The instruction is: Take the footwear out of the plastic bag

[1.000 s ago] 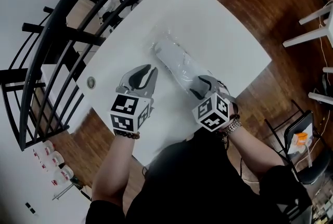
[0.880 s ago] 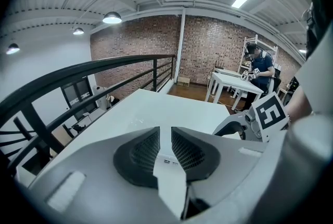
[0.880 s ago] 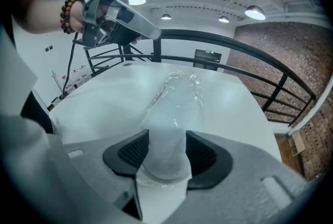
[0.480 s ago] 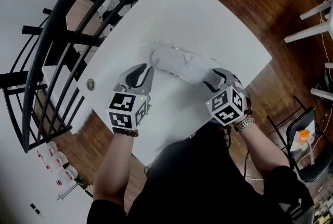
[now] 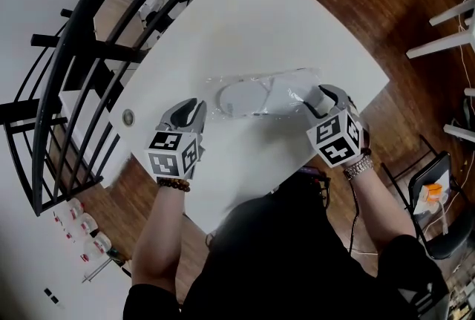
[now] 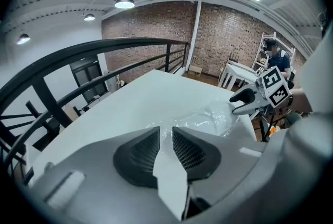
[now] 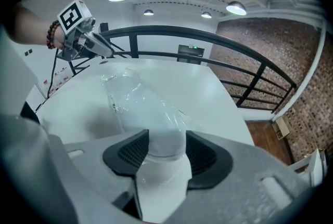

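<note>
A clear plastic bag lies crosswise on the white table, with a pale grey slipper inside it. My right gripper is shut on the bag's right end, and its pads squeeze the wrapped white footwear. From there the bag runs away toward my left gripper. My left gripper sits at the bag's left edge with its jaws a narrow slit apart. Crinkled film starts just past the tips, and no film shows pinched between them.
A black metal railing curves along the table's far and left sides. A small round grommet sits in the table near the left gripper. A black chair with an orange item and white furniture stand on the wood floor at the right.
My right gripper has moved to the right, swinging the bag from a diagonal to lie crosswise. The left gripper has drifted slightly left and stays at the bag's left end.
</note>
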The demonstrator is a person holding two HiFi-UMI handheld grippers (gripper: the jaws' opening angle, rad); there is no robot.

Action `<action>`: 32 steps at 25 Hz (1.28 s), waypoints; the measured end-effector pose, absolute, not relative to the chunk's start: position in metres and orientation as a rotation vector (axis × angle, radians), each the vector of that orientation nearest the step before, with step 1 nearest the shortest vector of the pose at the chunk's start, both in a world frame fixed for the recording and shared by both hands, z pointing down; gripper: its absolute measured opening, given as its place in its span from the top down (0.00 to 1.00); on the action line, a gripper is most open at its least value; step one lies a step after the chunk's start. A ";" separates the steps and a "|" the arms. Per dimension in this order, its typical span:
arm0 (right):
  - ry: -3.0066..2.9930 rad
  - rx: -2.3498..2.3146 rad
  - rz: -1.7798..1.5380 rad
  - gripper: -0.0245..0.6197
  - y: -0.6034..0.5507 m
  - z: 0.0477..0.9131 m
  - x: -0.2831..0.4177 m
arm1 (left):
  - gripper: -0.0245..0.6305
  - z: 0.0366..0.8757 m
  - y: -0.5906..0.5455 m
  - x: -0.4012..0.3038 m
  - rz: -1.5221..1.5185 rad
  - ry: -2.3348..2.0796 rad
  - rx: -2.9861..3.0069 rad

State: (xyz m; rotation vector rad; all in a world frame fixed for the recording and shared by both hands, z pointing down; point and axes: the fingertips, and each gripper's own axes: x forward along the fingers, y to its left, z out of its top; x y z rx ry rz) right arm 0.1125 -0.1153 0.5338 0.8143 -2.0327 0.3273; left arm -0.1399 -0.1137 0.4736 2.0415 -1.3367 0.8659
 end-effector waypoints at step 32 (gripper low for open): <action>-2.061 0.841 0.539 0.64 -0.130 0.546 0.137 | 0.64 0.544 -0.076 -0.105 0.313 -0.771 1.756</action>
